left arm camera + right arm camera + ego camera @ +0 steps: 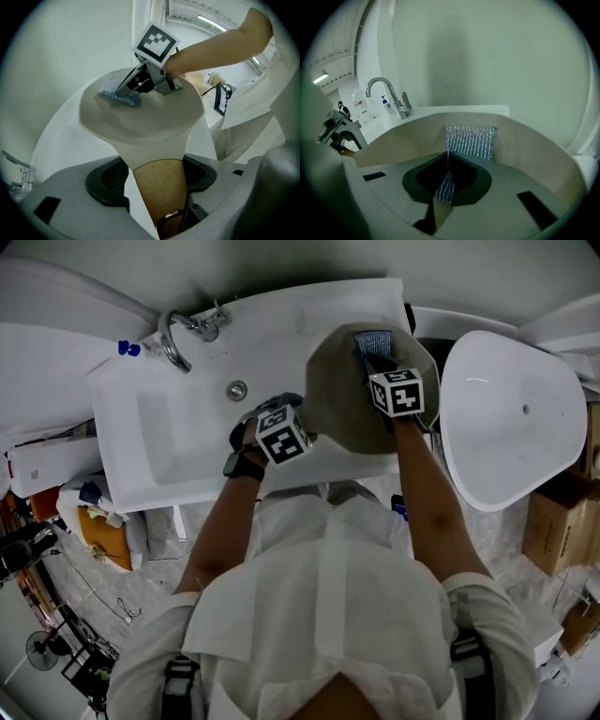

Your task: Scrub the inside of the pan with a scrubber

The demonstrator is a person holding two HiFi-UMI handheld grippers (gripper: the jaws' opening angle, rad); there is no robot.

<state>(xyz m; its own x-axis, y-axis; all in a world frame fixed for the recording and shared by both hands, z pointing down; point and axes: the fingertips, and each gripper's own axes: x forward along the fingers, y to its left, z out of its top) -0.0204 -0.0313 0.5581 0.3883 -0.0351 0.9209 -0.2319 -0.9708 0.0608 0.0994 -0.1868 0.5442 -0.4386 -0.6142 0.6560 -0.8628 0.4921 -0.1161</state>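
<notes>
The person in the white shirt [328, 615] stood hard up against the white sink [178, 437], arms reaching forward over it, a dark watch [243, 466] on the left wrist. Nearest the body, the left gripper [157, 180] had the pan's wooden handle [161, 197] between its jaws. They sat wide, one on each side of the handle's broad end, and held it. A thin strip of white showed along the left side of the handle, while the right side lay against its pad.

From there the beige pan [337, 413] ran out over the near right corner of the sink, its inside turned up towards the person. I couldn't tell whether its base rested on the sink rim or hung just clear of it.

The right gripper [378, 362] reached down into the pan from the person's right, its marker cube uppermost. Its jaws were closed tight on the lower edge of a silvery-blue mesh scrubber [471, 140]. The rest of the scrubber stood up beyond the jaw tips and lay flat against the far inner wall of the pan, just below the rim.

Farther off, the drain [237, 389] sat in the sink bottom and the curved chrome faucet [172, 341] rose at the back edge, a small blue-topped bottle [386, 107] near it. Off to the right stood a large white tub [511, 418].
</notes>
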